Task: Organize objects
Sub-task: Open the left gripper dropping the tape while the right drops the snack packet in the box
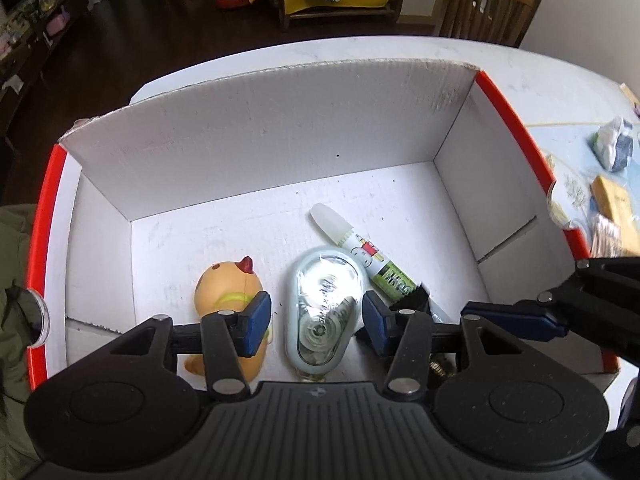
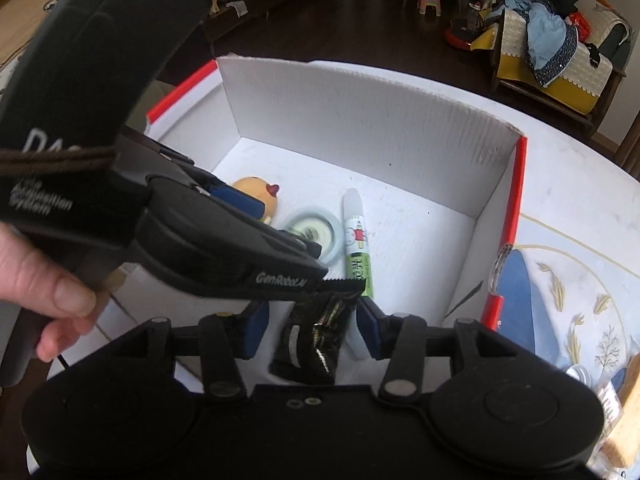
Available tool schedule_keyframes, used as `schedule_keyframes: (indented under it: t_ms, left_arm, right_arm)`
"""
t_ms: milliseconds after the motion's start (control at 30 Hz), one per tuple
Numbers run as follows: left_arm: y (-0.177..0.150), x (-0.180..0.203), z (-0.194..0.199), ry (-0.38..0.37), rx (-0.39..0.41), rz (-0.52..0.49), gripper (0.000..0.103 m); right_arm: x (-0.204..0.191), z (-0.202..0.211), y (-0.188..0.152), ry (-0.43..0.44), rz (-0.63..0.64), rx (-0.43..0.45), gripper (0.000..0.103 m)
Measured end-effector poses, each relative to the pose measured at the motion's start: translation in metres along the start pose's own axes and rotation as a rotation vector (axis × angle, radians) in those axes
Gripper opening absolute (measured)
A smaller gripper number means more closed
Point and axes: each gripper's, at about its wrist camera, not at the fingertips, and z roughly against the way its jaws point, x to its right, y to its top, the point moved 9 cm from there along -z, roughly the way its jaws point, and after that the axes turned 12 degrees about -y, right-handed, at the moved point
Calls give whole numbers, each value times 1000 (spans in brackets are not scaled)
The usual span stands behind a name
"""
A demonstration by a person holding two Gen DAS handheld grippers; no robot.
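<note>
A white cardboard box with a red rim [image 1: 516, 120] holds an orange chick toy [image 1: 224, 284], a translucent correction tape dispenser [image 1: 324, 304] and a green-labelled glue pen [image 1: 372, 256]. My left gripper [image 1: 316, 326] hangs low in the box, open, with the dispenser between its pads and a thin gap on the left side. In the right wrist view the left gripper [image 2: 292, 230] crosses in front, over the toy [image 2: 260, 192]. My right gripper [image 2: 312, 334] is open around a black foil packet [image 2: 316, 336], with gaps on both sides. One right finger [image 1: 516, 320] shows beside the packet [image 1: 416, 300].
A person's hand [image 2: 52, 300] holds the left gripper's handle. Right of the box, a patterned tablecloth [image 2: 580, 280] carries wrapped packets [image 1: 616, 144], a yellow box [image 1: 616, 208] and a blue object [image 2: 516, 304]. A wooden chair [image 1: 488, 0] stands behind the table.
</note>
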Motion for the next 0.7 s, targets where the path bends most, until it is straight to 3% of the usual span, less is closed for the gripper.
schedule_keyframes:
  t_ms: [300, 700]
  left_arm:
    - [-3, 5, 27, -31, 71, 25, 52]
    - [-9, 38, 79, -37, 164, -16, 52]
  right_arm:
    - [13, 35, 1, 13, -34, 64, 51]
    - [31, 94, -8, 40, -23, 170, 54]
